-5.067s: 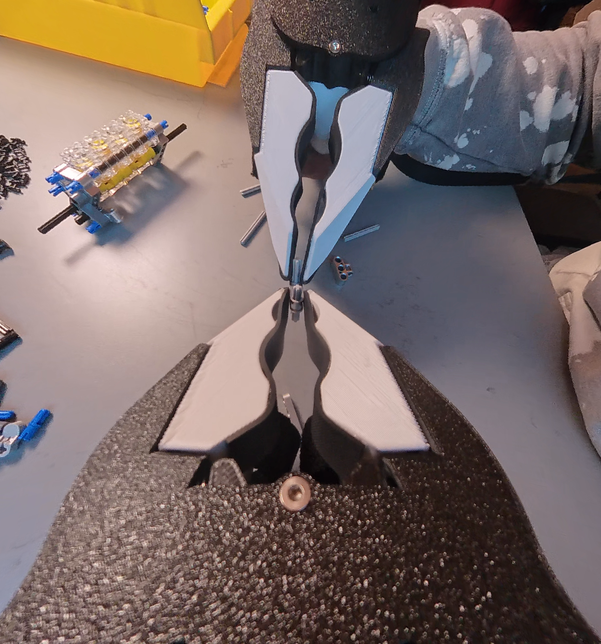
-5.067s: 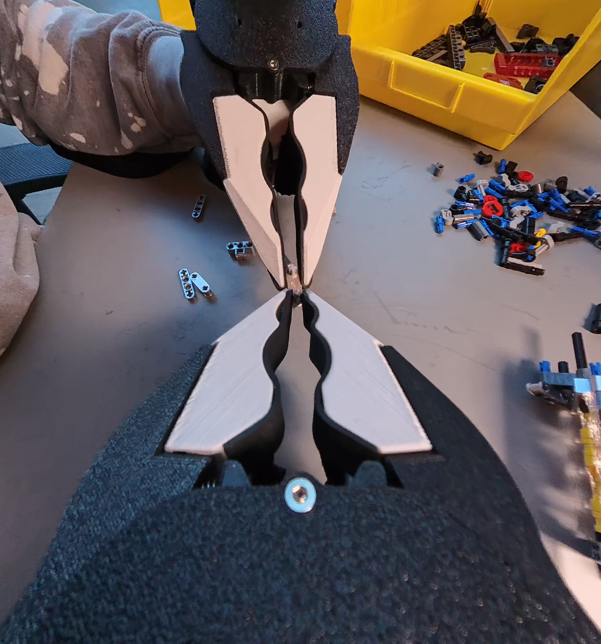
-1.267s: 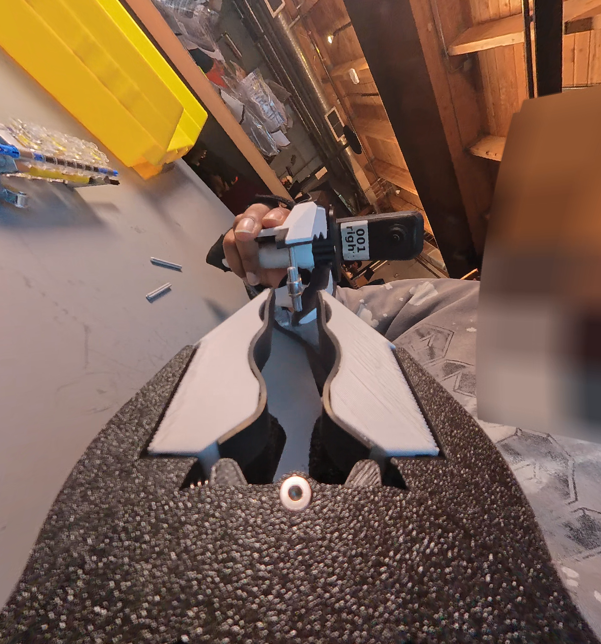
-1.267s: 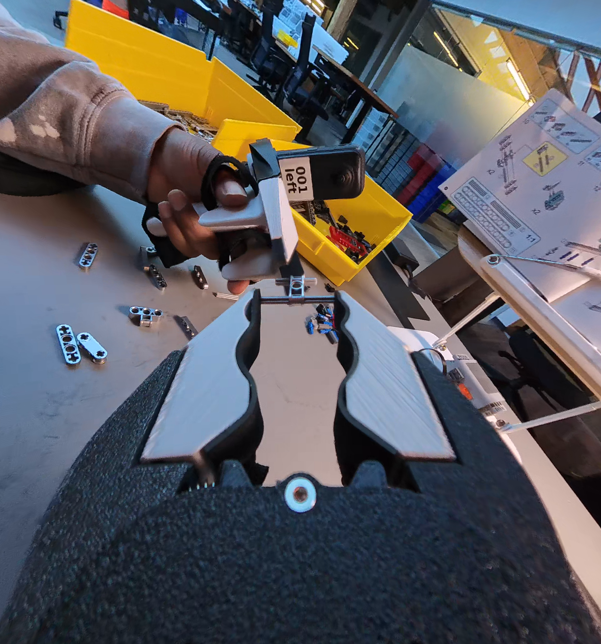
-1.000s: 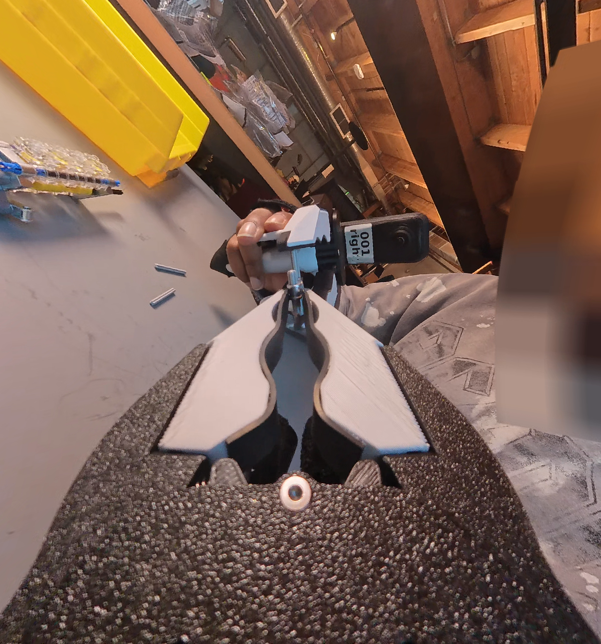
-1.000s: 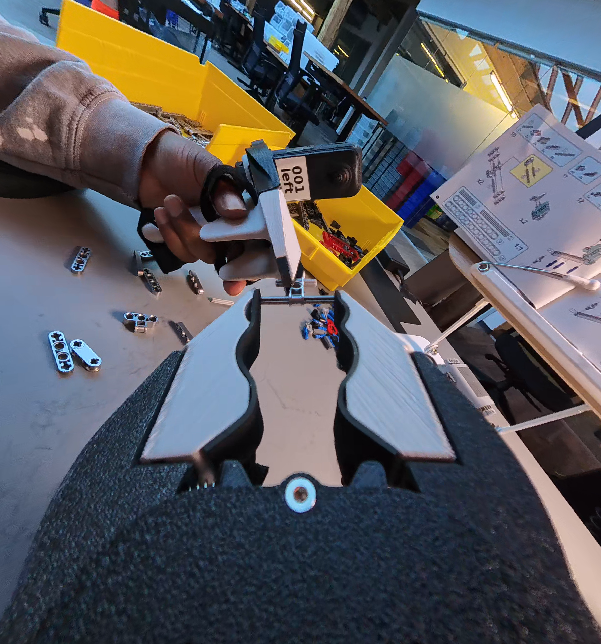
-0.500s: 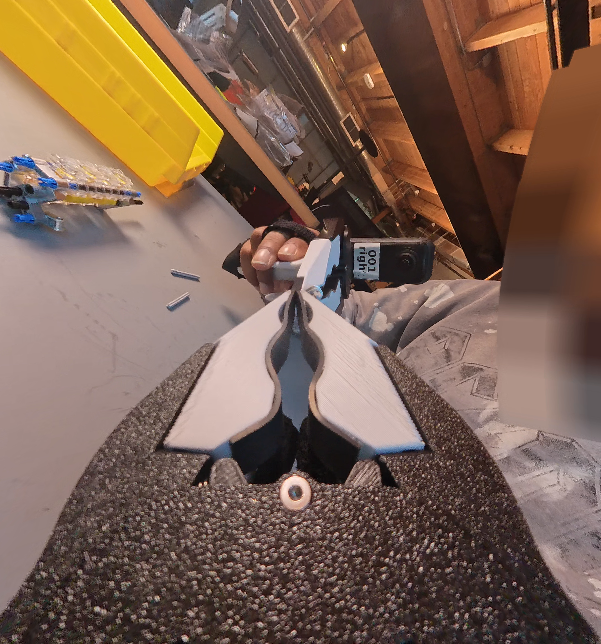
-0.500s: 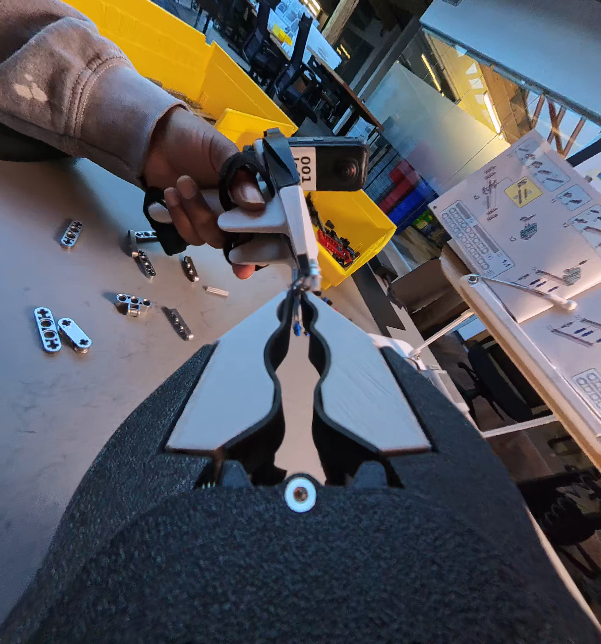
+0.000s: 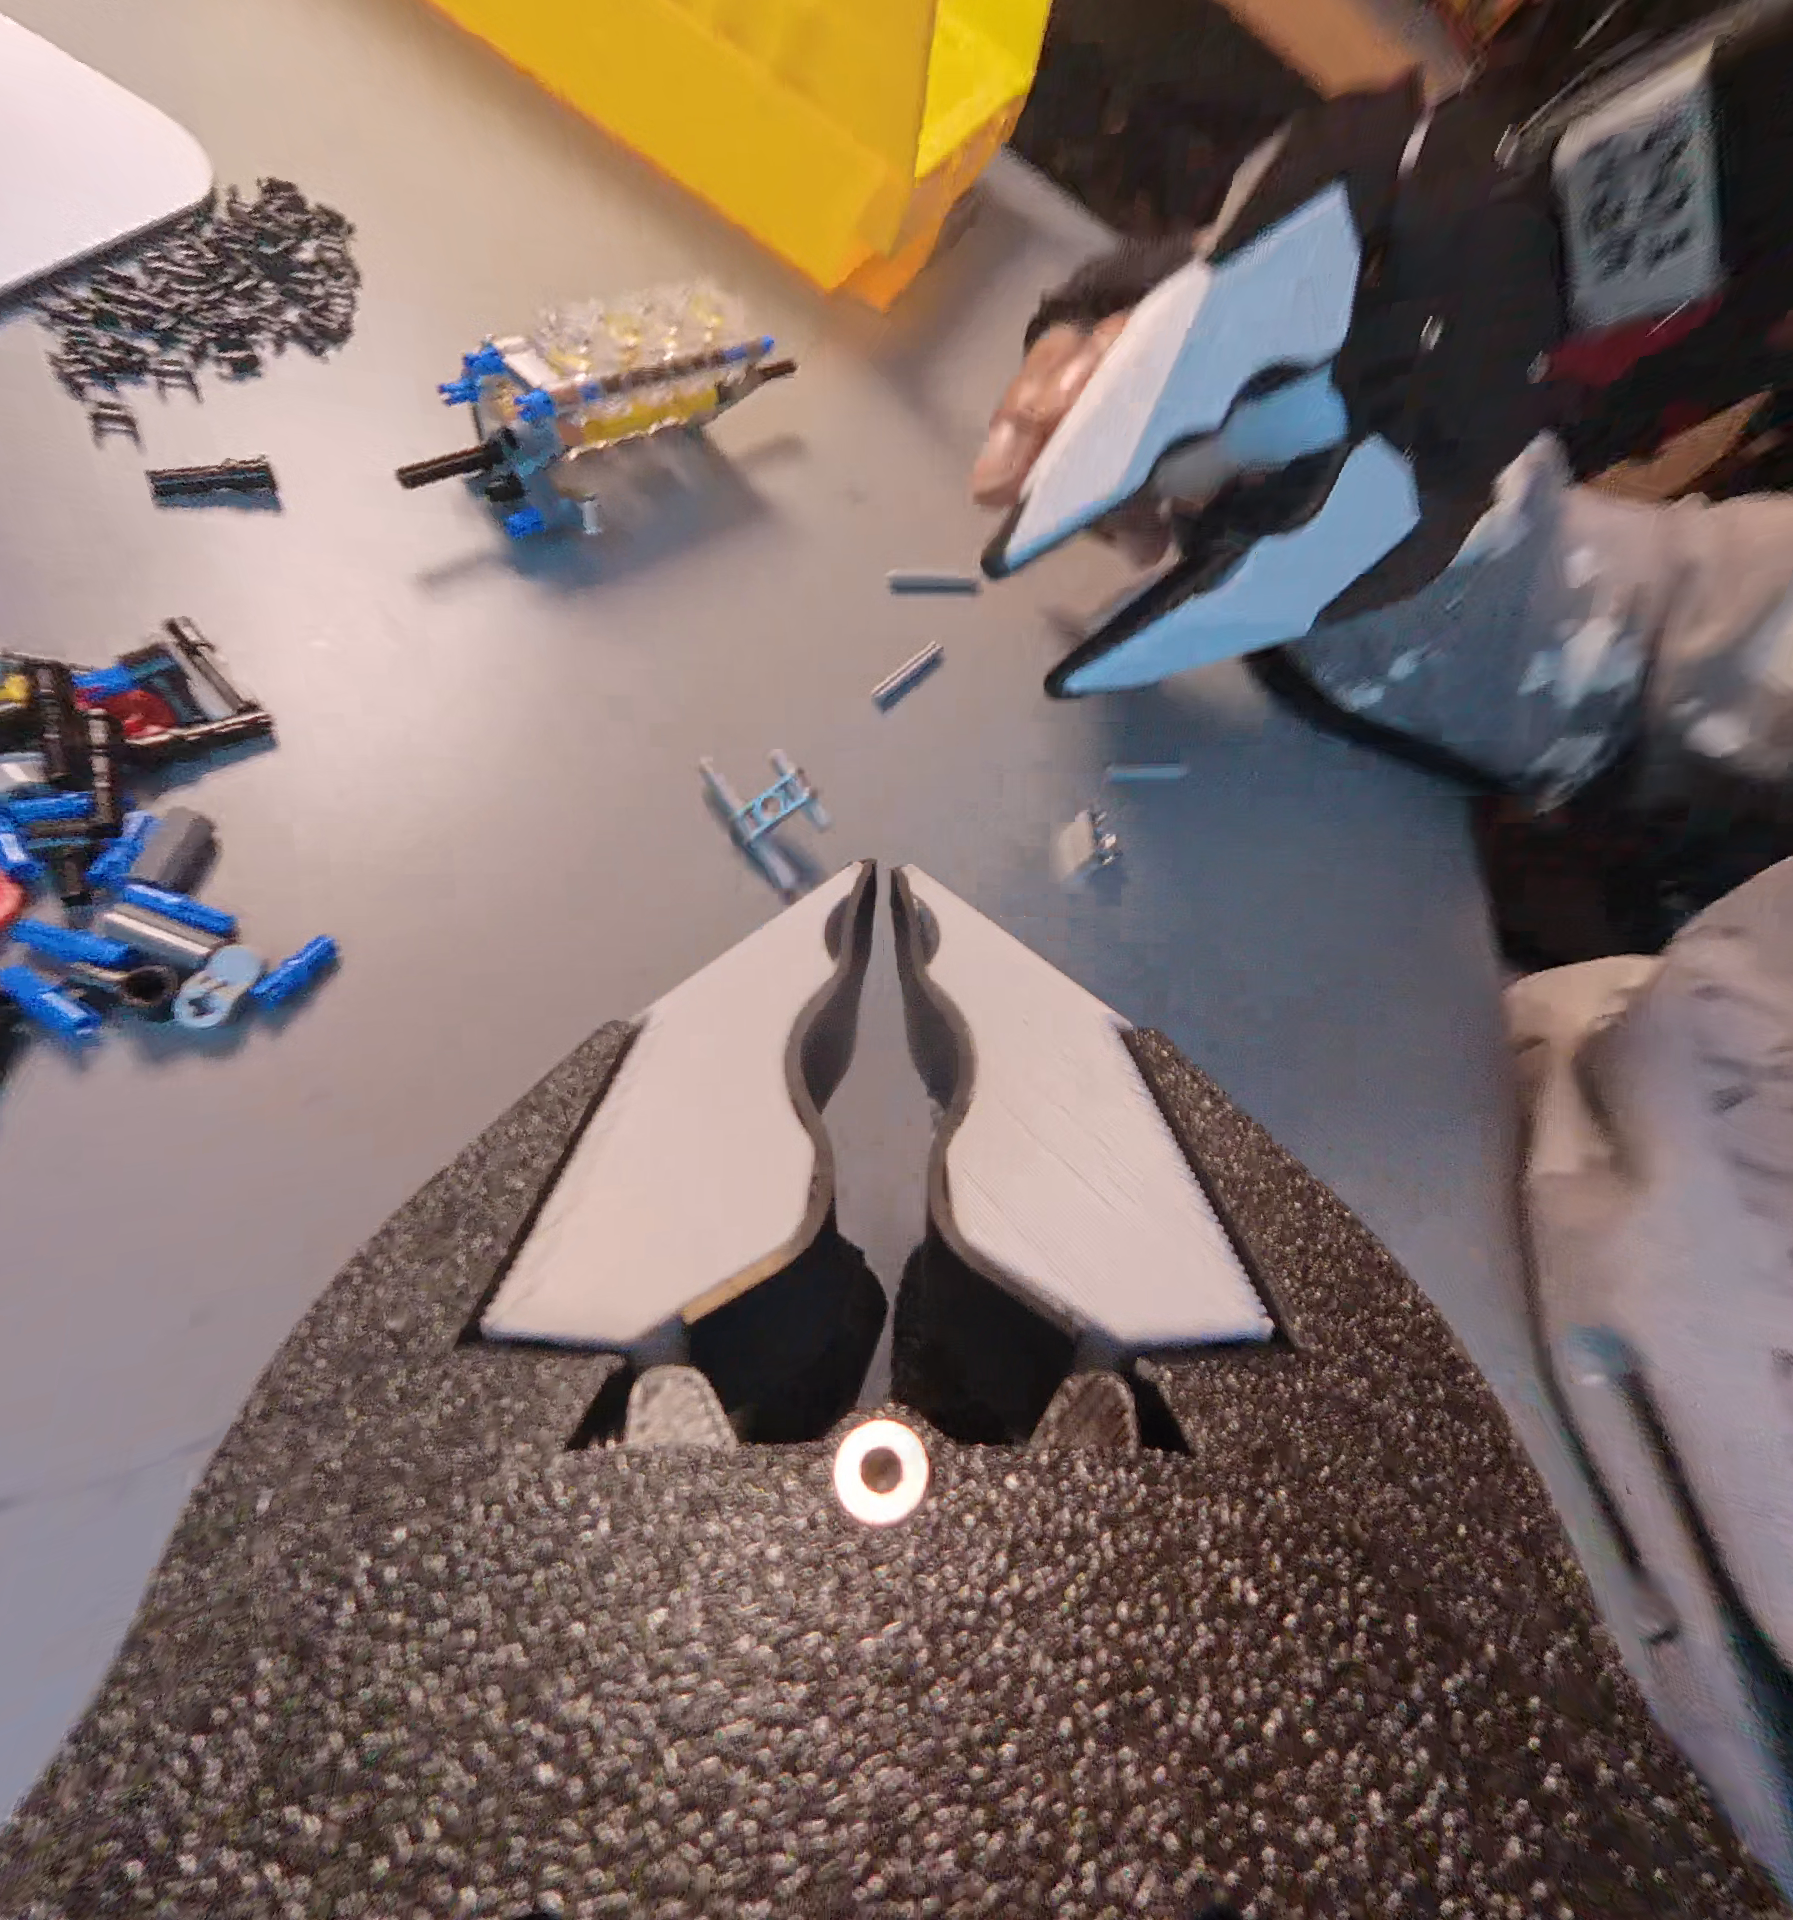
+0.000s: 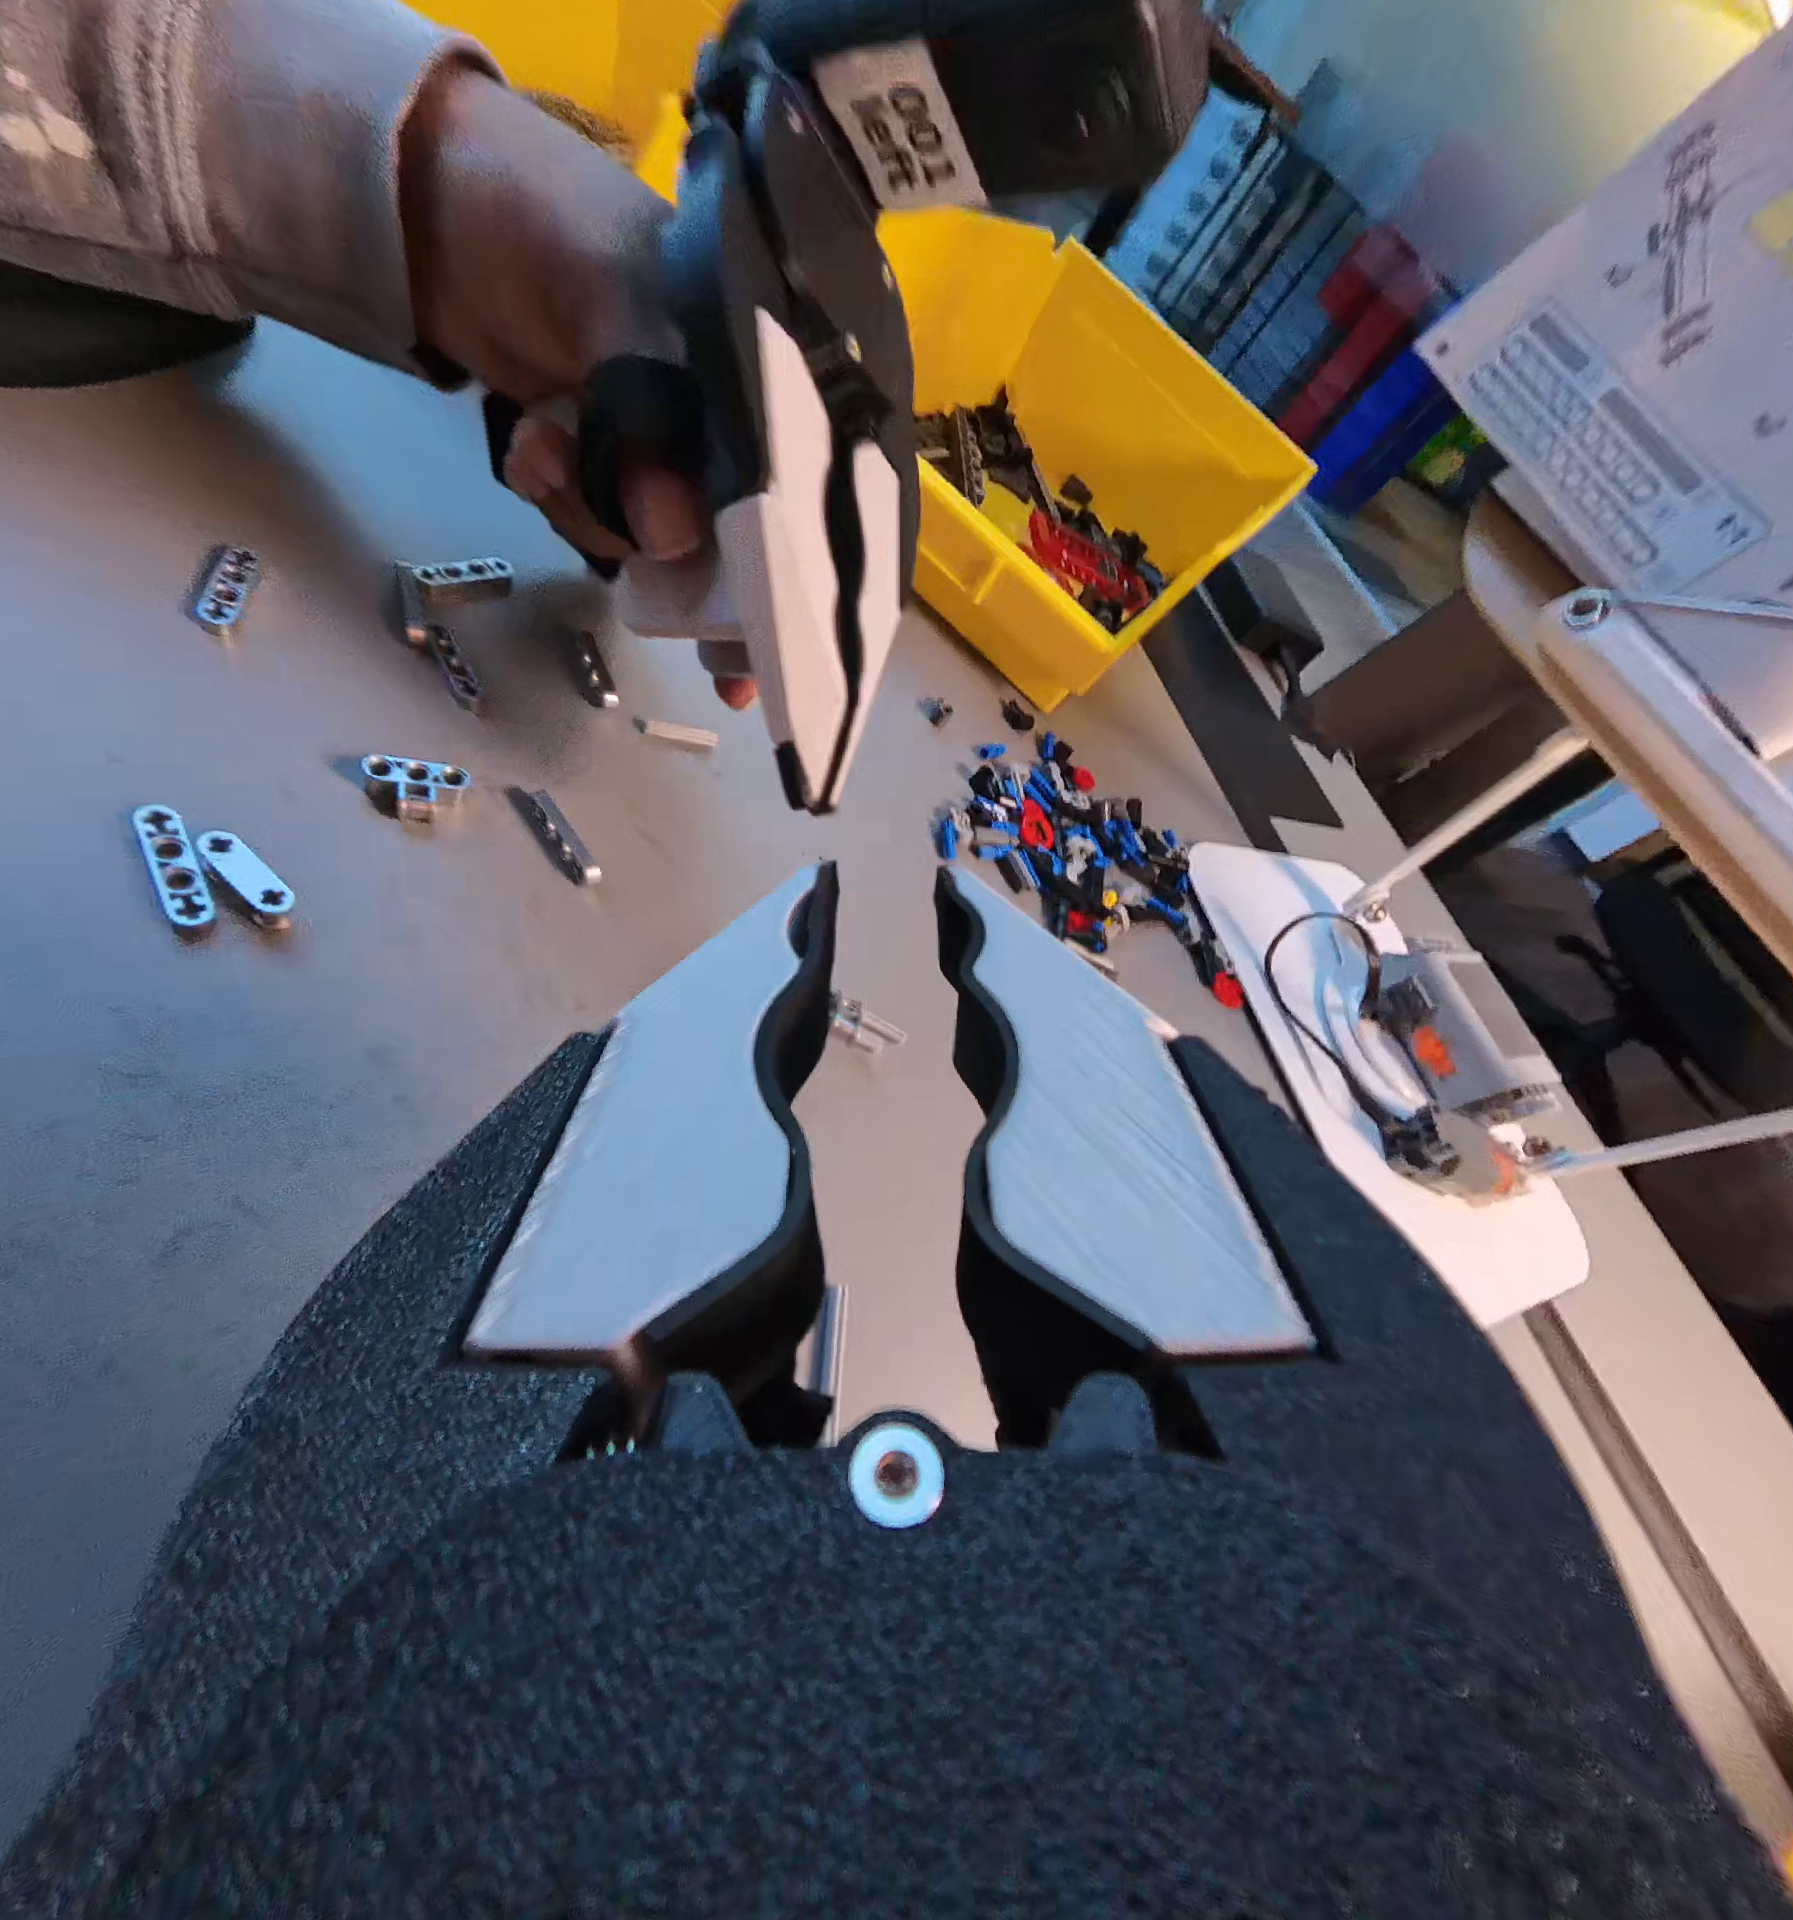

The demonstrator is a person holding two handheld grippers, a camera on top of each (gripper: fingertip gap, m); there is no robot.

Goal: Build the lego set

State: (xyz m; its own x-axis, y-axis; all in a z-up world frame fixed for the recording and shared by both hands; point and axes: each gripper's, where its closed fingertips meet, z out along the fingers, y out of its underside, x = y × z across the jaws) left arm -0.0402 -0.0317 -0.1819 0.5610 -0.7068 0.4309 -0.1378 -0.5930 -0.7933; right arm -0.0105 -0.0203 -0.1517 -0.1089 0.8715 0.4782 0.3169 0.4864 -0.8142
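Left gripper (image 9: 881, 871): fingers drawn together, tips nearly touching, nothing between them. Half a second ago these tips pinched the small grey axle-and-connector assembly (image 9: 767, 805) against the other tool in mid-air; that assembly now lies on the grey table (image 9: 476, 1039), just ahead of the left tips and apart from them.

Right gripper (image 10: 884, 873): fingers spread apart and empty, where 0.5 s ago they were closed around the same part. In the left wrist view it appears blurred, raised above the table with its fingers parted.

Both cameras have tilted down from the room toward the table. A grey axle pin (image 10: 866, 1023) lies on the table between the right fingers. Nearby: the built transparent-and-yellow engine block model (image 9: 601, 405), a loose pile of blue and black pins (image 10: 1068, 842), flat grey beams (image 10: 211, 873), and a yellow bin (image 10: 1110, 457).
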